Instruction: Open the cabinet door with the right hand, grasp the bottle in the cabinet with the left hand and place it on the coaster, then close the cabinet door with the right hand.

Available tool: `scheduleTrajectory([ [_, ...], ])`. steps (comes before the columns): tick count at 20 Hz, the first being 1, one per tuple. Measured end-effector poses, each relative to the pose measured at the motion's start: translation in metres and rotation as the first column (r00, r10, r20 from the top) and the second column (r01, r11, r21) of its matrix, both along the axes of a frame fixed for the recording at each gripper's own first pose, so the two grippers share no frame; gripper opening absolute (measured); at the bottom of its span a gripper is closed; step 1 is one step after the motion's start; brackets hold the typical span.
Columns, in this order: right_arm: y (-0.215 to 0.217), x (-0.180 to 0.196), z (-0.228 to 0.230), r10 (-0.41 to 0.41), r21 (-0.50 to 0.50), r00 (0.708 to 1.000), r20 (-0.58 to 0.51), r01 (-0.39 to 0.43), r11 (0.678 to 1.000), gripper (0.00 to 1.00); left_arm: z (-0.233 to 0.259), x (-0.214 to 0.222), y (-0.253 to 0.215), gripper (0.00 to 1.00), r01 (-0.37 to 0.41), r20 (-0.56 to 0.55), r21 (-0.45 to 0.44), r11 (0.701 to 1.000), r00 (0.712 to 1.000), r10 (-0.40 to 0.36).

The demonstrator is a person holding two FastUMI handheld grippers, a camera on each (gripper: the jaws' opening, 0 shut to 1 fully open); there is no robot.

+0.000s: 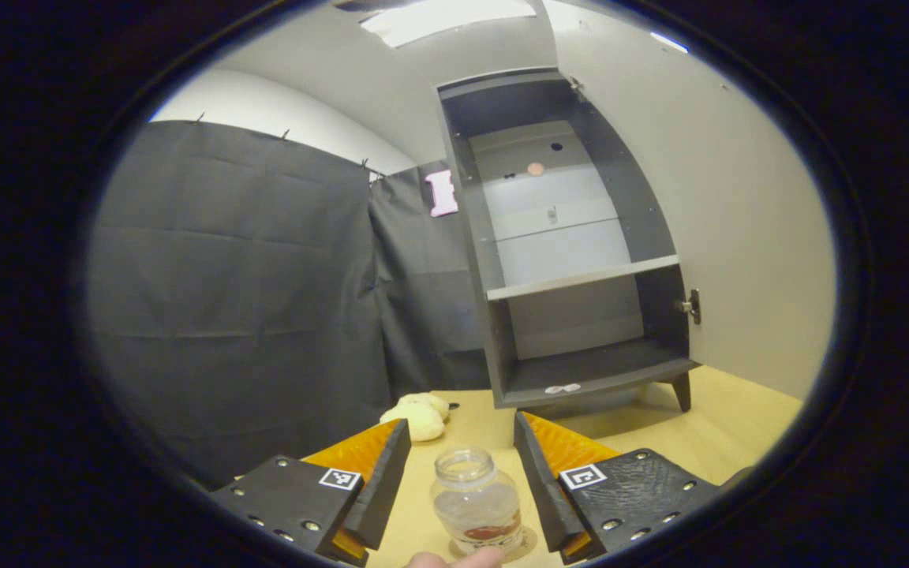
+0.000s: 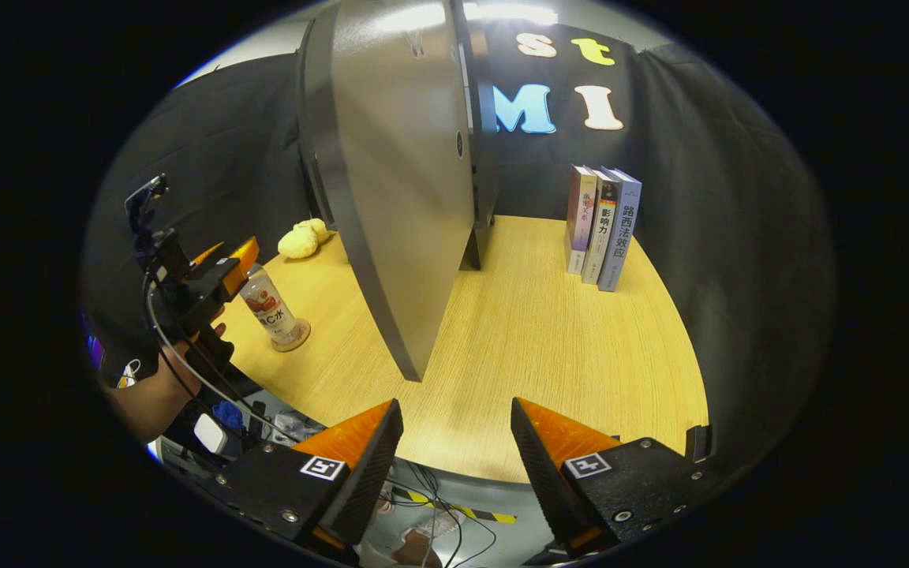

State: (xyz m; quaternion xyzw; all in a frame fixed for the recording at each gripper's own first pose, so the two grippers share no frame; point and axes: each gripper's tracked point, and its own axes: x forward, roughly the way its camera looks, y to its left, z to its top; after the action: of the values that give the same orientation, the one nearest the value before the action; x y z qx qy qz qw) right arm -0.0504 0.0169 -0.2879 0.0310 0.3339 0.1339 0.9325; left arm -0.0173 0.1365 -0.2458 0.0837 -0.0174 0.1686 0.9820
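A clear bottle (image 1: 476, 505) with a red label stands upright on a round coaster (image 1: 529, 544) on the wooden table. My left gripper (image 1: 461, 422) is open, its fingers on either side of the bottle with gaps showing. In the right gripper view, the bottle (image 2: 269, 312) rests on the coaster (image 2: 293, 344) with the left gripper (image 2: 232, 264) at its top, held by a hand. The dark cabinet (image 1: 502, 331) stands open with bare shelves, its door (image 1: 738, 221) swung wide. My right gripper (image 2: 455, 403) is open and holds nothing, near the table's front edge, facing the door (image 2: 399, 197).
Three upright books (image 2: 603, 229) stand at the back right of the table (image 2: 549, 355). A pale yellow soft object (image 2: 302, 238) lies left of the cabinet. Cables and striped tape (image 2: 454, 511) show on the floor below the table's edge.
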Motion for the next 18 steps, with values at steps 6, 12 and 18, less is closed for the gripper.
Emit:
scheduleTrajectory([
  [6,-0.008,0.013,0.018,-0.052,0.042,0.998,0.043,0.050,0.998,0.85,0.085,0.002,-0.023,0.75,0.061,0.074,0.028,0.998,0.995,-0.062],
  [12,-0.051,0.038,0.076,-0.157,0.058,0.973,0.170,0.149,0.987,0.86,0.162,0.010,-0.050,0.80,0.139,0.089,0.002,0.990,0.986,-0.139],
  [18,-0.091,0.080,0.199,-0.251,0.116,0.885,0.393,0.223,0.968,0.86,0.194,0.009,-0.078,0.82,0.200,0.034,-0.057,0.978,0.980,-0.198],
])
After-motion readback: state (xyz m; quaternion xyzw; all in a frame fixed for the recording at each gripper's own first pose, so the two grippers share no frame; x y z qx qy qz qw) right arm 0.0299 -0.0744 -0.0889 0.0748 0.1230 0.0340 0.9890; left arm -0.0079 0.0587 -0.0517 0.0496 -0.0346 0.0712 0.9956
